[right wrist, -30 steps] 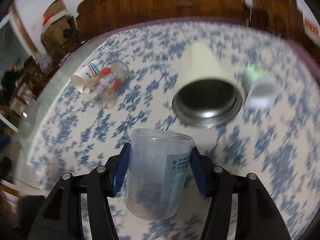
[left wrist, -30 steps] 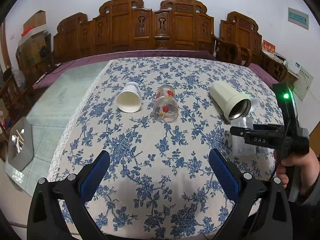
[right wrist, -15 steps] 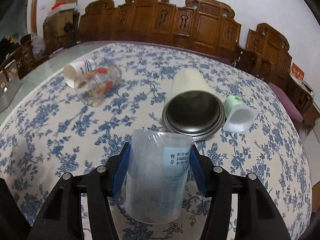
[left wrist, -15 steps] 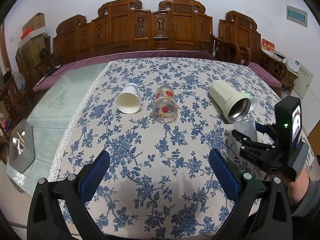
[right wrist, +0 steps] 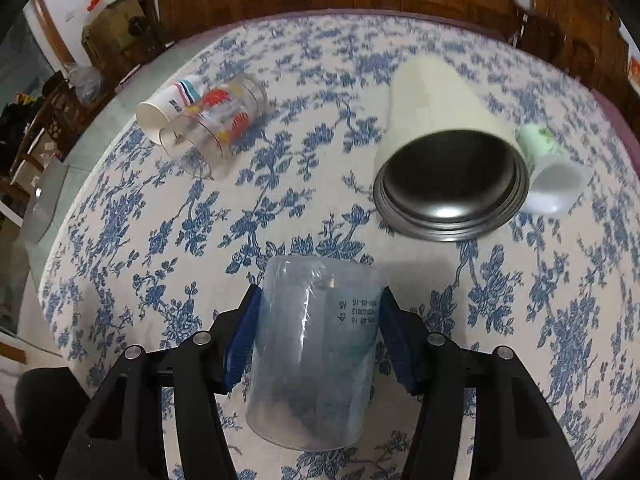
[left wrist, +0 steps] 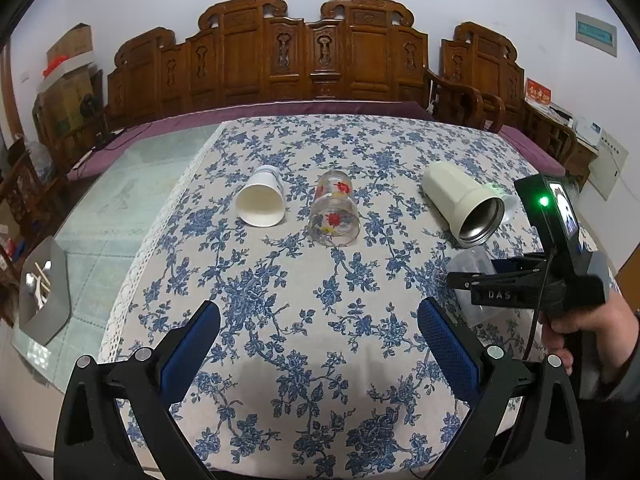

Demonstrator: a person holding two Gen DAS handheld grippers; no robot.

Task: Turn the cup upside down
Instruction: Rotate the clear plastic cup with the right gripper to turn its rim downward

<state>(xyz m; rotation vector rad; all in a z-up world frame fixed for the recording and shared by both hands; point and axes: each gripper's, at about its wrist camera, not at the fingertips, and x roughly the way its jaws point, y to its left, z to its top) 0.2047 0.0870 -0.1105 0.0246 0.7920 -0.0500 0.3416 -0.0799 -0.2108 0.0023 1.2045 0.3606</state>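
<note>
The right gripper [right wrist: 318,340] is clamped on a clear plastic cup [right wrist: 316,344], its blue pads [right wrist: 242,344] pressed against opposite sides of the cup wall. The cup is held above the blue-flowered tabletop [left wrist: 280,280] at the right side, with the printed label on its wall reading upside down in the right wrist view. In the left wrist view the same cup [left wrist: 472,264] shows only in part behind the right gripper [left wrist: 480,284], which a hand [left wrist: 580,324] grips by its handle.

The left gripper [left wrist: 318,354] is released, its fingers spread wide with nothing between them, positioned over the near edge of the tabletop.

Four other vessels lie on their sides farther back. A white paper cup [left wrist: 262,202] lies at the left, mouth toward the camera. Just beside it lies a glass tumbler with red flowers [left wrist: 334,214]. A cream thermos cup with a dark metal interior [left wrist: 462,202] lies at the right. A small white and green cup [right wrist: 550,172] lies touching the thermos cup on its far right side.
</note>
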